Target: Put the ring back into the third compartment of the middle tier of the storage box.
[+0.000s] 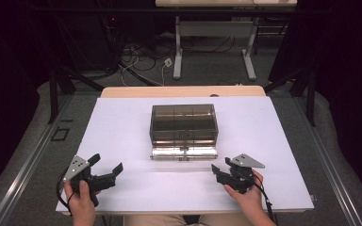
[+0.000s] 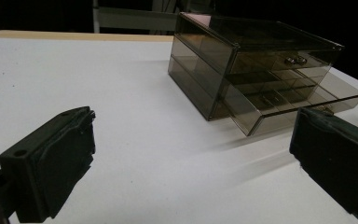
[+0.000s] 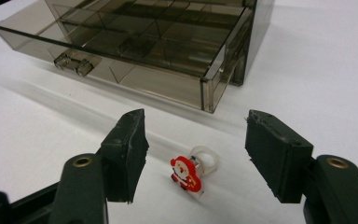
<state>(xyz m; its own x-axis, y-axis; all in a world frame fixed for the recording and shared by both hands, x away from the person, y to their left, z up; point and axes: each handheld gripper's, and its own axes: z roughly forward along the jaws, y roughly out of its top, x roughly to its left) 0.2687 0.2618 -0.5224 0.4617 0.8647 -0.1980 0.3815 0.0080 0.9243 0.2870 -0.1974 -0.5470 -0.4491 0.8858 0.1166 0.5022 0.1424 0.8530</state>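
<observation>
- your right gripper (image 3: 193,156) sat nearest you, low over the white table (image 1: 122,188), its two black jaws spread wide and empty.
- between those jaws, on the table and touching neither, lay a small ring (image 3: 193,170) with a red santa figure and a clear band; in the right gripper view it was centred in the gap, which suggested you had lined up to pinch it.
- your left gripper (image 1: 104,169) rested off to the left near the table's front edge, jaws also parted and holding nothing, well apart from the ring, probably kept out of the way.
- just past the ring stood a smoky clear drawer box (image 1: 184,122) in the middle of the table.
- its lower drawer (image 3: 121,51) was pulled out toward you, open side up, showing divided compartments; this likely made it the place for the ring.
- the drawer's small clear handle (image 3: 74,63) faced you.
- beyond the table were a dark floor, cables and another table's legs.
</observation>
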